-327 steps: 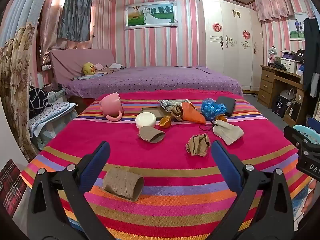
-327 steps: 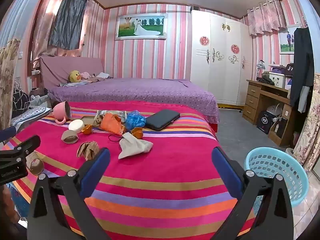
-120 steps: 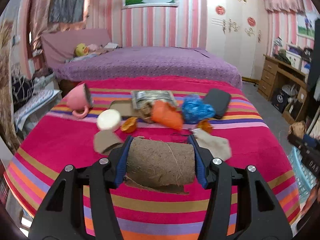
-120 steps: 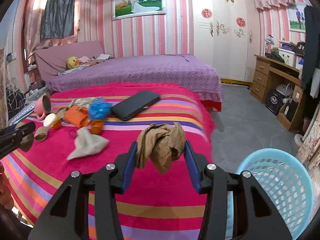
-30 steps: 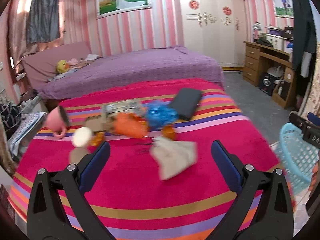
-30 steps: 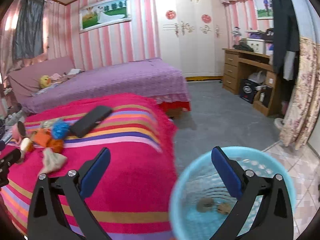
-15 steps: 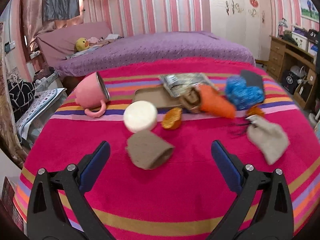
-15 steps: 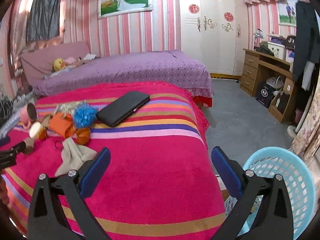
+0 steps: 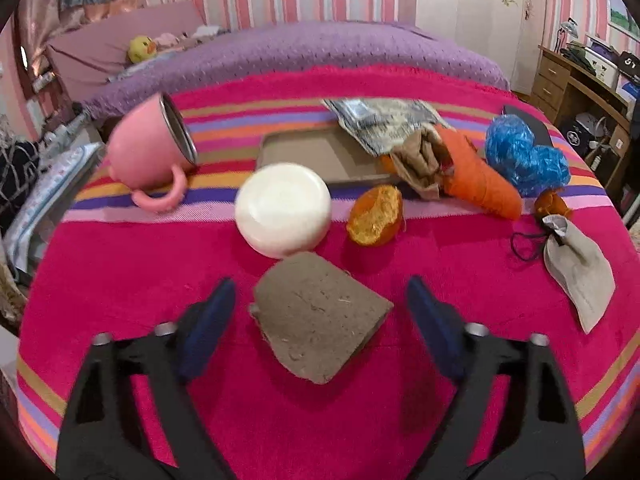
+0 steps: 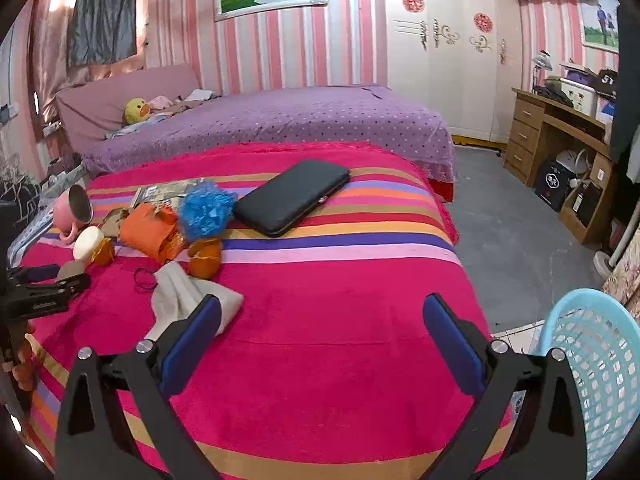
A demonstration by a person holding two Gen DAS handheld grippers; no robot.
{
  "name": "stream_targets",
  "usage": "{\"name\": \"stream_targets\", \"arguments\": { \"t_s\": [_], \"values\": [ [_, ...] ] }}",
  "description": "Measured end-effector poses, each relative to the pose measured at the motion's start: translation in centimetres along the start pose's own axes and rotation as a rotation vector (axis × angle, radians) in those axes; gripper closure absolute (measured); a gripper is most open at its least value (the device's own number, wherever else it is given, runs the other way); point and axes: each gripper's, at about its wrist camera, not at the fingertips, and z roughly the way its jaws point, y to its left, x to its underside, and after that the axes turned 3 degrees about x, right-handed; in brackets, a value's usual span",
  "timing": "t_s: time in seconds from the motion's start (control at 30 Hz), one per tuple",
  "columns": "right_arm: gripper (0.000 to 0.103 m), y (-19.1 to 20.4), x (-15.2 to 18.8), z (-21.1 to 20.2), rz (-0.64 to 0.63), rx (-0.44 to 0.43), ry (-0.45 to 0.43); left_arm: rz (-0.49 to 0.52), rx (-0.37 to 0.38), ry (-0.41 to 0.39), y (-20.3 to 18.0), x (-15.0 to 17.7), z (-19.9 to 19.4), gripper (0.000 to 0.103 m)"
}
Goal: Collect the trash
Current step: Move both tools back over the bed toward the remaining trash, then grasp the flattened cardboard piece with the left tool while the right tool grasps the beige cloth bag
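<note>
From the left wrist, the left gripper (image 9: pixel 318 312) hangs spread wide around a flattened brown cardboard piece (image 9: pixel 320 316) on the striped blanket (image 9: pixel 120 264), its fingers (image 9: pixel 208 320) not touching it. From the right wrist, the right gripper (image 10: pixel 320 340) gapes empty above the blanket, the blue basket (image 10: pixel 596 364) on the floor beside it.

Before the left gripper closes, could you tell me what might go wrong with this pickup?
The left gripper is open around the flattened cardboard piece, which lies flat on the soft blanket, so the fingertips may snag the fabric or slide over it. The white round lid sits just behind and could get nudged. The blue basket is at the far side, a long carry.
</note>
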Motion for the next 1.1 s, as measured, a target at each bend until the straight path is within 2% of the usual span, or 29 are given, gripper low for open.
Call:
{"name": "stream_targets", "arguments": {
  "t_s": [0.03,0.13,0.23,0.4,0.53,0.63,0.7,0.77,0.9,1.1],
  "values": [
    [0.005,0.3,0.0,0.1,-0.004,-0.003,0.001,-0.008,0.007,0.008,0.1,0.1,0.1,0.035],
    [0.005,1.2,0.1,0.1,-0.022,-0.018,0.002,-0.020,0.023,-0.021,0.3,0.3,-0.5,0.039],
    [0.005,2.5,0.1,0.1,-0.050,-0.032,0.001,-0.019,0.024,-0.042,0.4,0.7,-1.2,0.040],
    [0.005,4.6,0.3,0.4,-0.090,-0.069,0.012,0.013,-0.037,-0.079,0.4,1.7,-3.1,0.040],
    [0.006,6.8,0.6,1.3,-0.132,-0.098,0.037,-0.004,-0.052,-0.102,1.1,2.2,-4.5,0.040],
    [0.022,8.2,0.8,2.3,-0.170,-0.112,0.077,-0.009,-0.056,-0.114,1.8,2.7,-5.2,0.040],
    [0.040,8.7,1.0,3.0,-0.184,-0.122,0.112,-0.005,-0.076,-0.120,2.2,2.9,-5.5,0.040],
    [0.050,9.2,1.3,3.7,-0.198,-0.136,0.150,-0.012,-0.084,-0.118,2.6,3.1,-5.5,0.040],
    [0.069,9.5,1.3,3.3,-0.207,-0.187,0.137,-0.033,-0.089,-0.118,3.0,3.2,-5.7,0.040],
    [0.072,7.6,0.7,0.7,-0.178,-0.180,0.023,-0.035,-0.085,-0.152,2.2,2.6,-6.4,0.040]
  ]
}}
